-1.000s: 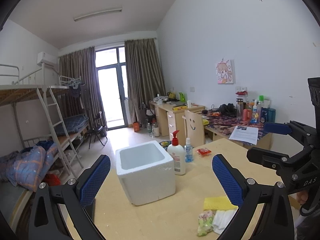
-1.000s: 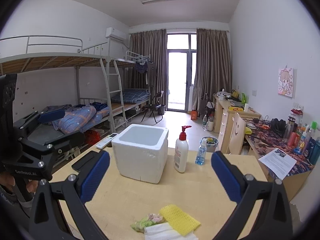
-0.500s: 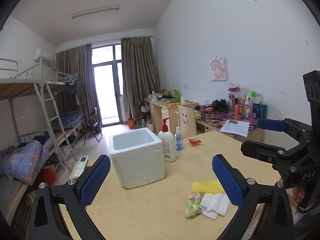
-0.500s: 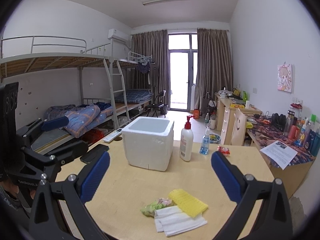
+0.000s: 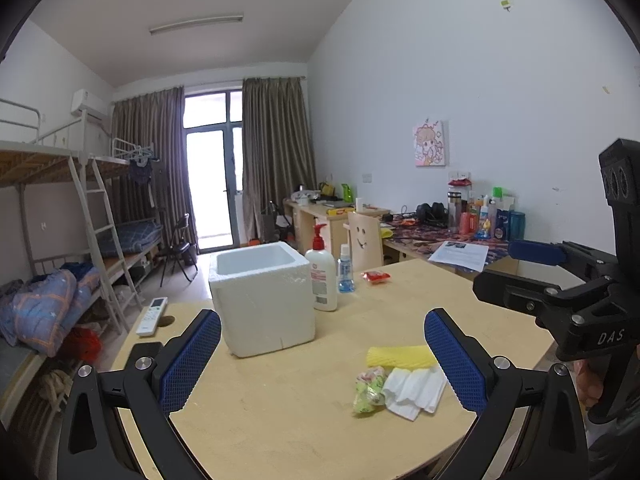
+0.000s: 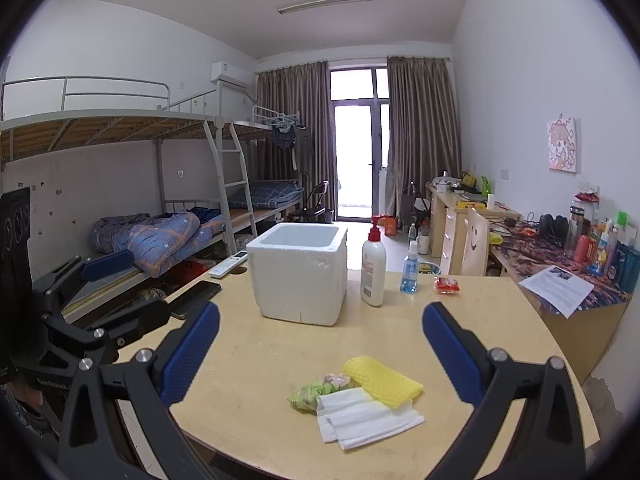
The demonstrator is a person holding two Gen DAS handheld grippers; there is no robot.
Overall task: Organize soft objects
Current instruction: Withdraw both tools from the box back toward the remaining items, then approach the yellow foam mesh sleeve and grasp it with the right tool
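Readable writing is scarce; the right gripper point(image 6: 322, 354) has "DAS" on its black body as seen from the left wrist view, and the label on the lotion bottle point(image 6: 373, 270) is too small to make out.

Both tools hover over a pale wooden table point(image 6: 248, 364); the left gripper point(image 5: 323, 358) has its blue pads spread wide with nothing between them, and the right gripper is just as wide apart and empty.

Landmark is the white foam box point(image 6: 298, 272), open top, standing on the table; the soft stuff lies in a little heap in front of the box, nearer the cameras: a yellow sponge cloth point(image 6: 382, 380), a folded white cloth point(image 6: 366, 418) touching it, and a crumpled greenish bag point(image 6: 316, 390) against both. Right of the box stands the lotion bottle with its red pump, then a small blue spray bottle point(image 6: 409, 270), then a red packet point(image 6: 447, 284); left of the box lie a white remote point(image 6: 229, 266) and a black phone point(image 6: 196, 298).

Room looks like a dorm; bunk beds point(image 6: 120, 184) behind the box to its left, brown curtains point(image 6: 420, 140) around a glass door, a cluttered desk point(image 6: 560, 264) along the white wall to its right.
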